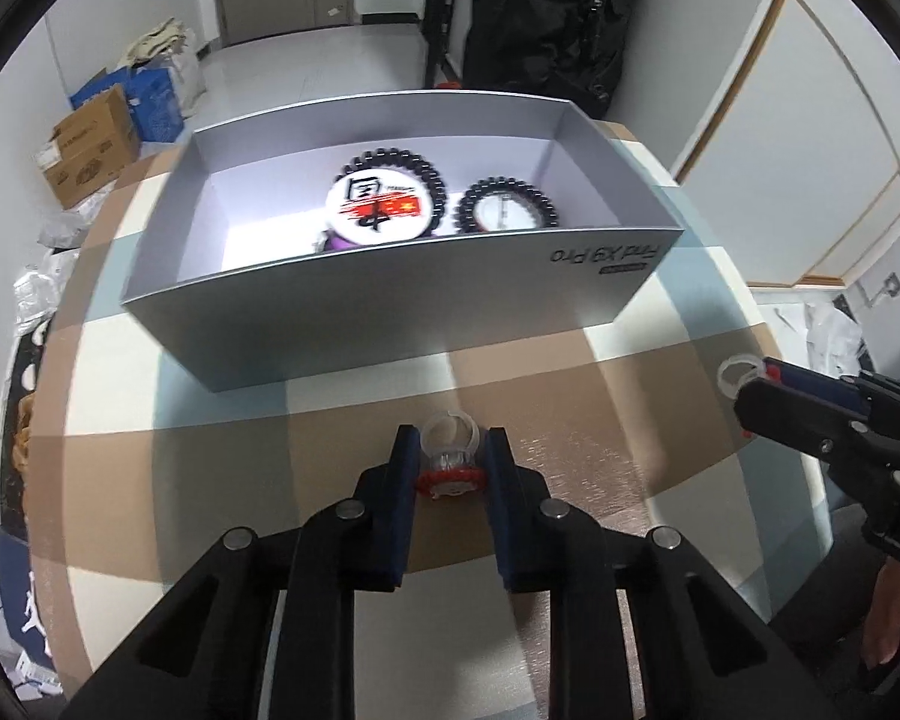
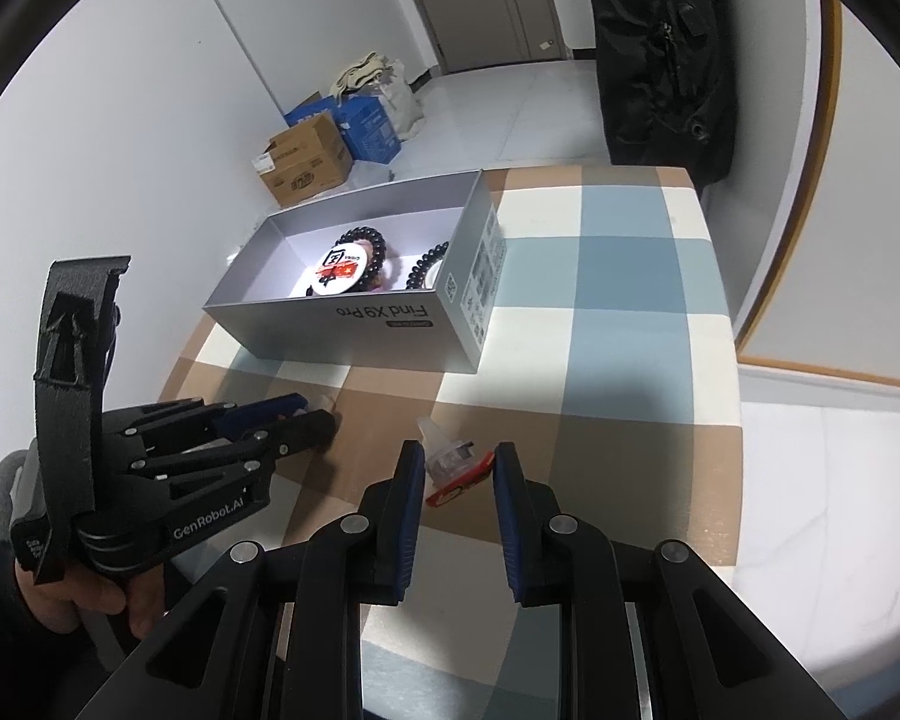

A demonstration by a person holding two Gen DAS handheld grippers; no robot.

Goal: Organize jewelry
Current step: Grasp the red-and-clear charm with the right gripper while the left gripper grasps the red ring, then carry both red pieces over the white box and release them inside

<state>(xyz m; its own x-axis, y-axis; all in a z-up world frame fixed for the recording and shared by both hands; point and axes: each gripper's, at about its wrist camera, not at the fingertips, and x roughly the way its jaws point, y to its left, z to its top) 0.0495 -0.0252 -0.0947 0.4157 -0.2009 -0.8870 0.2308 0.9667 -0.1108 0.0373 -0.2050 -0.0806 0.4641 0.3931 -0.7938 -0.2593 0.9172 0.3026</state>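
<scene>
In the left wrist view my left gripper (image 1: pixel 450 438) is down at the checked tablecloth, shut on a clear plastic ring with a red base (image 1: pixel 450 468). My right gripper (image 2: pixel 457 453) holds a second clear ring with a red base (image 2: pixel 453 465), tilted between its blue pads just above the cloth. That ring's clear band (image 1: pixel 738 372) sticks out past the right gripper (image 1: pixel 747 387) at the right edge of the left wrist view. Behind both stands an open grey box (image 1: pixel 390 252) holding two black bead bracelets (image 1: pixel 507 210) and a white round badge (image 1: pixel 378 210).
The box (image 2: pixel 354 324) sits at the table's far left part; the checked cloth (image 2: pixel 630 276) runs to its right. Cardboard and blue boxes (image 2: pixel 306 162) lie on the floor beyond. A black coat (image 2: pixel 660 48) hangs at the far side. A hand (image 2: pixel 90 600) grips the left tool.
</scene>
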